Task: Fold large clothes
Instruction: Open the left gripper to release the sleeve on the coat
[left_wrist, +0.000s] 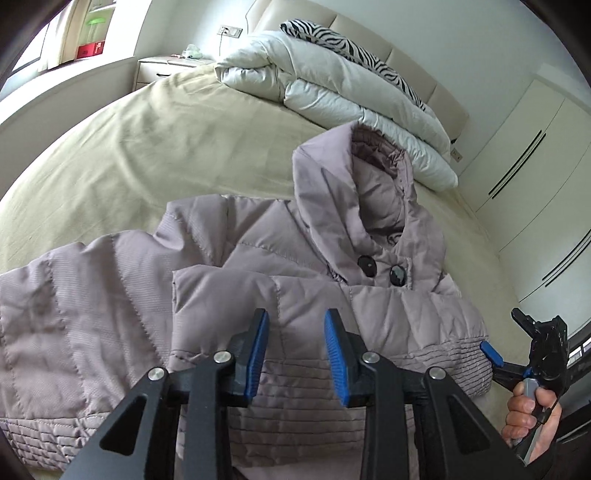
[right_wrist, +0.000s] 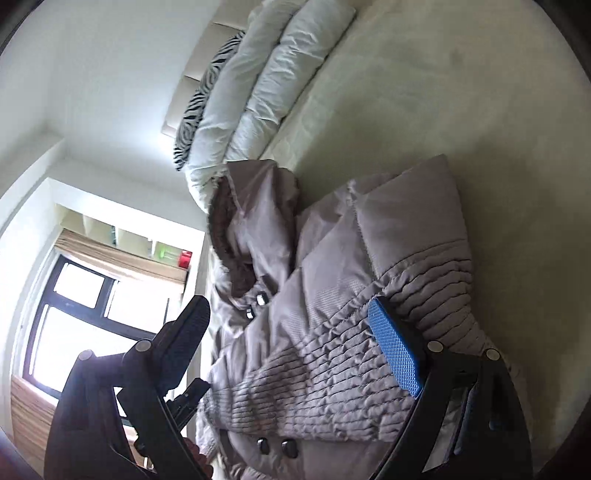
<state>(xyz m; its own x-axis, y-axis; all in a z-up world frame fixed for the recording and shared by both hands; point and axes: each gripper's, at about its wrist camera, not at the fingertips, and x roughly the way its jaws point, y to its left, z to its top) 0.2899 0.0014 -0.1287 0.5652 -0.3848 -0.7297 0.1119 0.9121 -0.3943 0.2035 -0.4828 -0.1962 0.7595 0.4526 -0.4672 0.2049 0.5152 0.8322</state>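
Spread, empty fingers of left gripper (left_wrist: 295, 334) hovering over mauve puffer jacket (left_wrist: 258, 266) on the bed (left_wrist: 129, 147), right gripper (right_wrist: 295, 332) gaping around the ribbed hem (right_wrist: 332, 369): apparently partly folded, hood (left_wrist: 369, 192) beyond the fingers still to tuck in.

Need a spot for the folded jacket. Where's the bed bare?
Bare sheet runs from the jacket to the duvet and nightstand; more lies beyond the jacket in the right view. Crowded: the headboard end, and the near edge where both grippers, left and right, work.
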